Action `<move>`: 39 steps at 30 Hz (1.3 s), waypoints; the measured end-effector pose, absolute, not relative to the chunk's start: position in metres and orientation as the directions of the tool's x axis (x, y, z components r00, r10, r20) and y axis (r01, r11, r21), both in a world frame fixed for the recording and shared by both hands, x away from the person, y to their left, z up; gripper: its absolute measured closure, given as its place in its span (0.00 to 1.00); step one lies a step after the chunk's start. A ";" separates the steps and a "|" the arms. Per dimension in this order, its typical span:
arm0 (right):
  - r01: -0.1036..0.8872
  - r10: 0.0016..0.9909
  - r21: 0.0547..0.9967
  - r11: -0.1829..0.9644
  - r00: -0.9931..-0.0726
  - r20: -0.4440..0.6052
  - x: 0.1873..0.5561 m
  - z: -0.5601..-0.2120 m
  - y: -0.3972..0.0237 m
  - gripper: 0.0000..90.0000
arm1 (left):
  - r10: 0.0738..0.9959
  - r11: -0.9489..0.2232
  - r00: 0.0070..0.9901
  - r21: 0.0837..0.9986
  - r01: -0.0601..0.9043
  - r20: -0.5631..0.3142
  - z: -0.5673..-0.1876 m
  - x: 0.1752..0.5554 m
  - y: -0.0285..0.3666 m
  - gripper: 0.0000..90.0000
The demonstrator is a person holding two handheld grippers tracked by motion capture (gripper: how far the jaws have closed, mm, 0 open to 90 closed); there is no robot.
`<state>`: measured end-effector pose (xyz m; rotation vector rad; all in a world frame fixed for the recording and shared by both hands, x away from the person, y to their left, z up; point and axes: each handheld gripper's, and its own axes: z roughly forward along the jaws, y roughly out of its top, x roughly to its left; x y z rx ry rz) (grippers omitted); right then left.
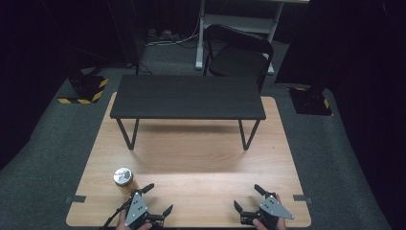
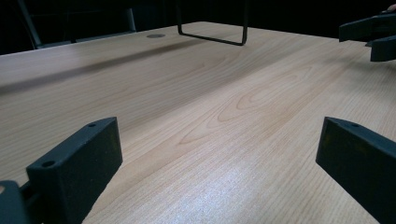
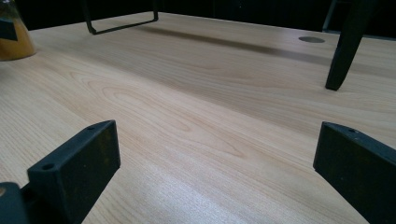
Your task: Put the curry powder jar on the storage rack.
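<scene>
Both grippers sit low at the near edge of the wooden table, and neither one carries anything. The left gripper has its jaws spread wide, with bare wood between them in its own view, and the right gripper matches it, jaws just as far apart over empty tabletop. The thing nearest the action is the jar, standing upright at the near left with a shiny metal lid and amber contents, just beyond the left gripper and very close to its far jaw tip; whether they touch is hard to tell from above. The right gripper's camera catches the jar's amber side off at its far left. Across the middle stands a small black bench on thin metal legs, its top bare. My read: both hands are parked symmetrically and wide open as a ready stance, and the left one is placed to take the jar, since it only needs to swing slightly outward.
</scene>
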<state>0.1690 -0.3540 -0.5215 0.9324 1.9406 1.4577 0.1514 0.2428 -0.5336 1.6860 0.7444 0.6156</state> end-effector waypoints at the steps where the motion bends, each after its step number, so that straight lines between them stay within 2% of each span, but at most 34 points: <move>1: 0.210 0.785 0.962 0.174 -0.620 -0.007 0.170 -0.522 -0.355 0.00 | 0.748 -0.160 0.664 0.975 0.156 0.016 -0.534 0.151 0.243 0.01; 11: 0.208 0.784 0.963 0.170 -0.621 -0.004 0.170 -0.522 -0.355 0.00 | 0.729 -0.147 0.685 0.980 0.134 0.016 -0.534 0.148 0.246 0.01; 21: 0.213 0.775 0.961 0.174 -0.632 0.000 0.172 -0.521 -0.357 0.00 | 0.724 -0.130 0.689 0.988 0.082 0.038 -0.516 0.118 0.243 0.01; 33: 0.222 0.774 0.960 0.169 -0.633 0.010 0.173 -0.521 -0.357 0.00 | 0.805 -0.099 0.592 0.993 0.071 0.038 -0.510 0.084 0.265 0.01; 39: 0.227 0.776 0.959 0.166 -0.630 0.015 0.174 -0.520 -0.357 0.00 | 0.868 -0.090 0.495 0.993 0.072 0.043 -0.507 0.070 0.281 0.01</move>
